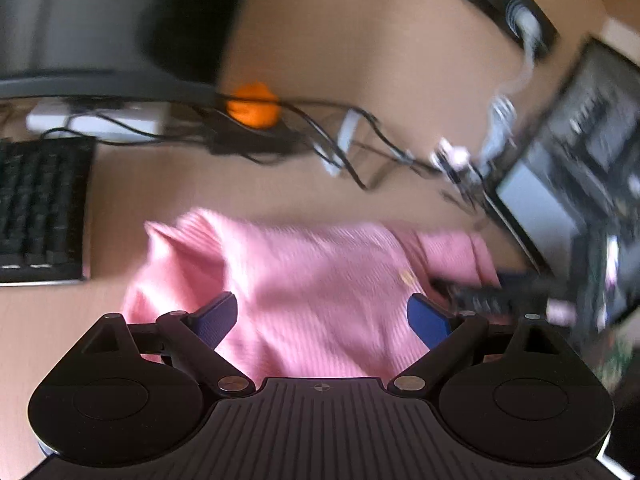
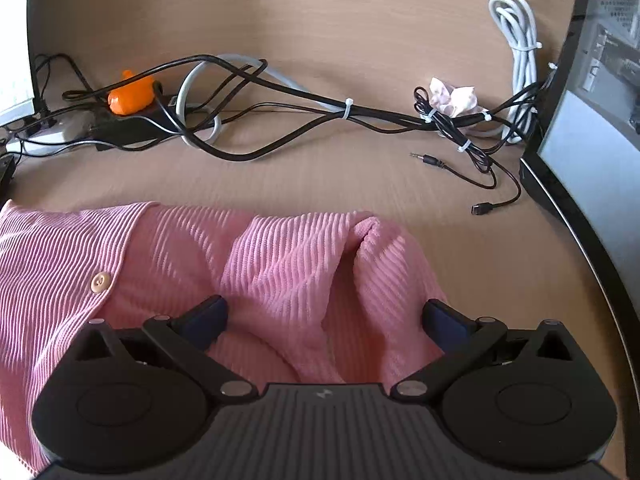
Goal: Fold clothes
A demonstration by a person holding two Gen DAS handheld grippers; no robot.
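The work surface is a light wood-grain table whose far edge carries a tangle of black cables, an orange object, a coiled white cable and a crumpled tissue; a black keyboard lies at the left in the left wrist view, which is motion-blurred. The pink ribbed cardigan lies bunched on the near part of the table, with its button placket and one button facing up. The left tool and the right tool are both spread wide, each directly above the fabric with nothing between the fingers. Judged from this, the step in hand is positioning for a grasp. The next move calls for lowering each tool onto a fabric edge, closing on it, then spreading the garment flat before folding.
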